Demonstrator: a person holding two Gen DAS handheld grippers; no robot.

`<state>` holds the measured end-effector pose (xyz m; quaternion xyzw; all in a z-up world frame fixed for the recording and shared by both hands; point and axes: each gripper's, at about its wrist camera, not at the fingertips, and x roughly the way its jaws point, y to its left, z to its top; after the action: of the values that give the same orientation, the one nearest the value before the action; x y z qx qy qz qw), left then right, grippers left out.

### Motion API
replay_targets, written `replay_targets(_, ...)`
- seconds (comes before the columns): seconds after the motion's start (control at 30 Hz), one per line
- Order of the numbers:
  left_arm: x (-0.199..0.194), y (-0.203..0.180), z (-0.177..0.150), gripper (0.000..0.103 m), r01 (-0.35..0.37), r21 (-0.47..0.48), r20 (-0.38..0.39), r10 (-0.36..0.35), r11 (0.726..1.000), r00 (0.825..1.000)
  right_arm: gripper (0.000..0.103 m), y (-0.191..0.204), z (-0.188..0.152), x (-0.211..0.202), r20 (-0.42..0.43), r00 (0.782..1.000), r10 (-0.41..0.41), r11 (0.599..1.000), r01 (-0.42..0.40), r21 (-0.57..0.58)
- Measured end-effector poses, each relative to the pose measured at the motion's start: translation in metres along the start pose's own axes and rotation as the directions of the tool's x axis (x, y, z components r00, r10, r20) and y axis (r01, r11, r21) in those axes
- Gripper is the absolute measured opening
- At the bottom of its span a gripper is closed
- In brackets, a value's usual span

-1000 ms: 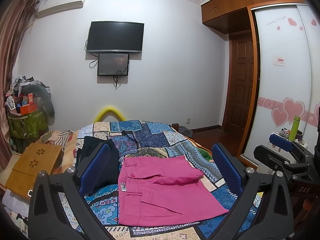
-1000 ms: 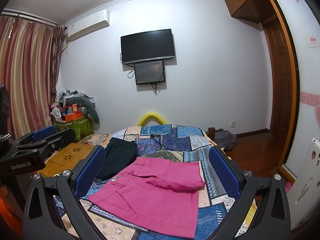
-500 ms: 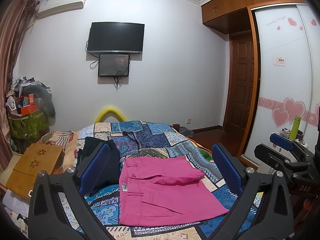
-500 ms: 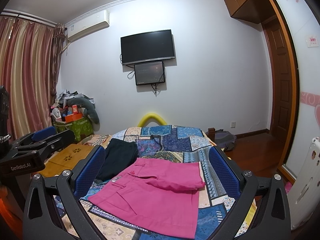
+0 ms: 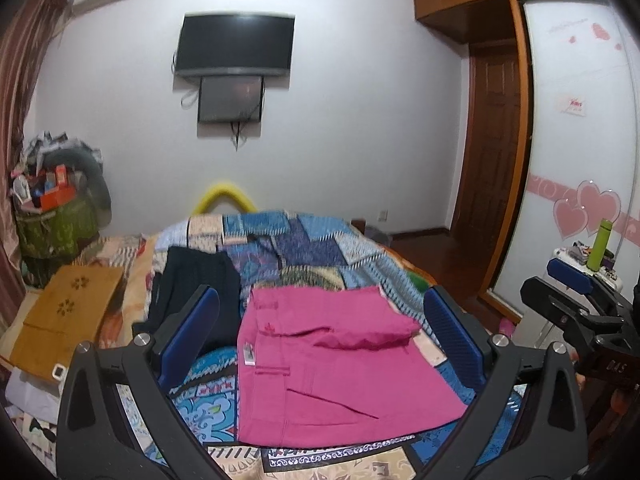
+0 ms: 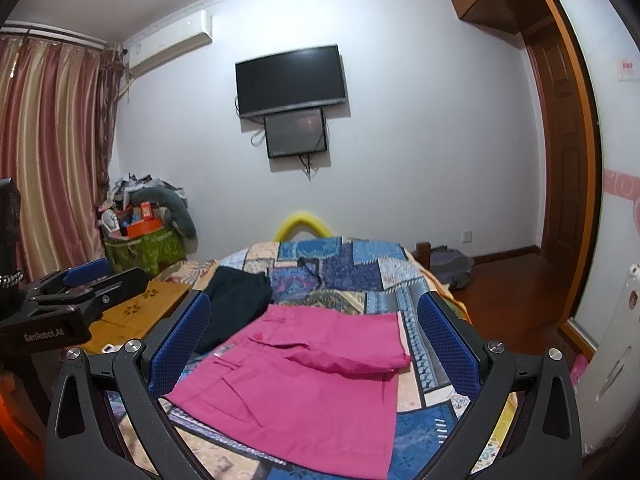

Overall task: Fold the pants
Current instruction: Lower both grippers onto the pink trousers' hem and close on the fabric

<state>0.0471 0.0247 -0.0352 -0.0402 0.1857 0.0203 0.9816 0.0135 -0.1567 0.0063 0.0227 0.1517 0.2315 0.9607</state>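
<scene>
Pink pants (image 5: 336,364) lie folded into a compact rectangle on the patchwork bed cover (image 5: 288,248), with a thicker folded layer across their far part. They also show in the right wrist view (image 6: 304,376). My left gripper (image 5: 320,336) is open and empty, held above the near edge of the pants. My right gripper (image 6: 316,340) is open and empty, also above the pants. Each gripper appears at the edge of the other's view, the right one (image 5: 576,304) and the left one (image 6: 80,292).
A dark folded garment (image 5: 192,292) lies on the bed left of the pants. A wooden lap table (image 5: 68,312) sits at the bed's left. A cluttered green bin (image 5: 56,224), a wall TV (image 5: 236,44), a wardrobe (image 5: 580,140) and a door (image 5: 496,140) surround the bed.
The left wrist view has tilted slightly and blurred, a small motion of the left gripper. The pants and the right gripper have not moved.
</scene>
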Motion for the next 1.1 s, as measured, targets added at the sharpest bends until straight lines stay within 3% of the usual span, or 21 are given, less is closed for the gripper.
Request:
replay_targets(0.13,0.039,0.013,-0.008,0.103,-0.044,-0.006,-0.090,0.043,0.999,0.995,0.103,-0.022,-0.017,0.032,-0.077,0.997,-0.015,1.000,0.017,0.026)
replay_targets(0.27,0.084,0.031,-0.018,0.103,-0.068,0.000,-0.191,0.067,0.998,0.979,0.103,-0.048,-0.035,0.061,-0.165,0.986,-0.022,0.998,0.032,0.061)
replay_targets(0.43,0.136,0.050,-0.028,0.102,-0.110,0.072,-0.288,0.127,0.991,0.949,0.103,-0.077,-0.054,0.095,-0.288,0.957,-0.013,0.994,0.044,0.100)
replay_targets(0.53,0.166,0.063,-0.034,0.094,-0.103,0.091,-0.354,0.129,0.991,0.927,0.097,-0.089,-0.071,0.116,-0.372,0.928,-0.016,0.994,0.056,0.097)
replay_targets(0.67,0.198,0.077,-0.044,0.082,-0.069,0.084,-0.456,0.100,0.994,0.884,0.085,-0.098,-0.095,0.145,-0.488,0.873,0.014,0.995,0.036,0.093)
replay_targets(0.87,0.244,0.092,-0.061,0.055,-0.018,0.044,-0.599,0.041,0.999,0.800,0.073,-0.102,-0.114,0.177,-0.592,0.803,0.070,0.996,-0.027,0.081)
replay_targets(1.0,0.267,0.097,-0.071,0.051,0.011,0.010,-0.659,-0.002,1.000,0.752,0.066,-0.102,-0.121,0.195,-0.643,0.758,0.105,0.994,-0.075,0.074)
replay_targets(1.1,0.283,0.098,-0.080,0.046,0.038,-0.013,-0.705,-0.036,0.999,0.708,0.051,-0.106,-0.125,0.210,-0.673,0.732,0.106,0.994,-0.067,0.084)
